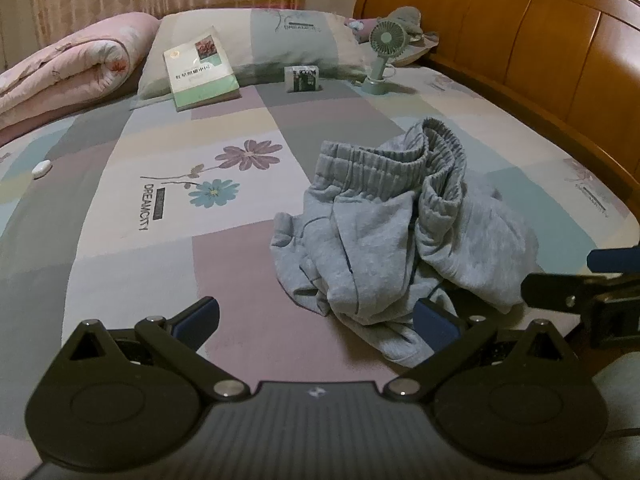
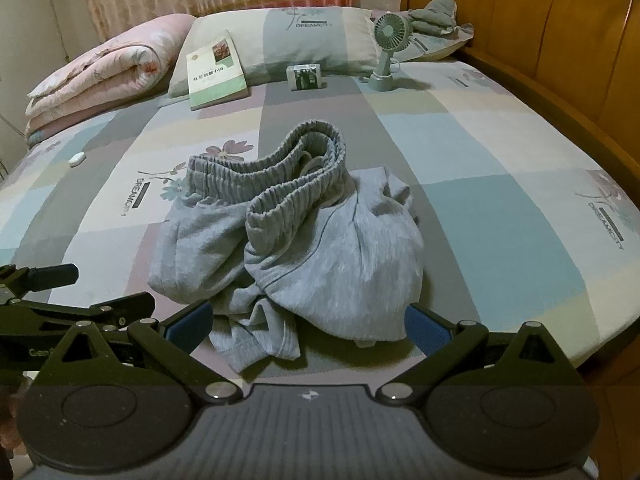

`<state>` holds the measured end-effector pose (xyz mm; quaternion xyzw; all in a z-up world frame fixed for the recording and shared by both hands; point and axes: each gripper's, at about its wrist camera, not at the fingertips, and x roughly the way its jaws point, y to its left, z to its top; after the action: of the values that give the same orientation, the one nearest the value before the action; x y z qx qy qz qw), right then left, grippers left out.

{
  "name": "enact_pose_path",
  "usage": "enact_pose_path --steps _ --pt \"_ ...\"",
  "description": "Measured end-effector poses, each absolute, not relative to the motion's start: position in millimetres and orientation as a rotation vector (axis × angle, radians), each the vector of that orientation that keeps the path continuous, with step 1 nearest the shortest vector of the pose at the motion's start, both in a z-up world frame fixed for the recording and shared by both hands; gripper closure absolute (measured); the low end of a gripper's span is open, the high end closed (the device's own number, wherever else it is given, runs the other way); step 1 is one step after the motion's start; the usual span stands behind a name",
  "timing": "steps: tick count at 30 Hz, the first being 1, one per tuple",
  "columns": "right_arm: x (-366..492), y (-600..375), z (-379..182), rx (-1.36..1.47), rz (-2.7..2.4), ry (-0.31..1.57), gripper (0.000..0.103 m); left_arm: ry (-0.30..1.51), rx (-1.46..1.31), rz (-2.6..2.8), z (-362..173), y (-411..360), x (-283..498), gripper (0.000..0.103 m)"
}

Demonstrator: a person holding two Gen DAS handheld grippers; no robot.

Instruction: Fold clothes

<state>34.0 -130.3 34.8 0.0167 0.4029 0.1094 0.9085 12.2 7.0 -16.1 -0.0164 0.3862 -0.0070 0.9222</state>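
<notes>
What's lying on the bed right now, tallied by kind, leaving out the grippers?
Crumpled grey sweatpants: 1
Pillows, patchwork and grey-topped: 2
Rolled pink quilt: 1
Green-white book: 1
Green mini fan: 1
Small green box: 1
Small white object: 1
Total: 8

Crumpled grey sweatpants (image 2: 288, 236) on the patchwork bedsheet (image 2: 500, 168), between the right gripper's (image 2: 308, 328) spread fingers (image 2: 424, 328).
</notes>
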Motion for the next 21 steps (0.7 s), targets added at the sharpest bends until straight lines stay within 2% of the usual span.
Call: enact_pose_path --steps 12,21 --pt "35 -130 31 0.004 0.342 0.762 0.000 0.807 -0.067 -0.048 -26 17 23 0.001" --pt "41 -125 13 -0.070 0.362 0.804 0.000 0.844 -0.097 -0.047 -40 25 35 0.001"
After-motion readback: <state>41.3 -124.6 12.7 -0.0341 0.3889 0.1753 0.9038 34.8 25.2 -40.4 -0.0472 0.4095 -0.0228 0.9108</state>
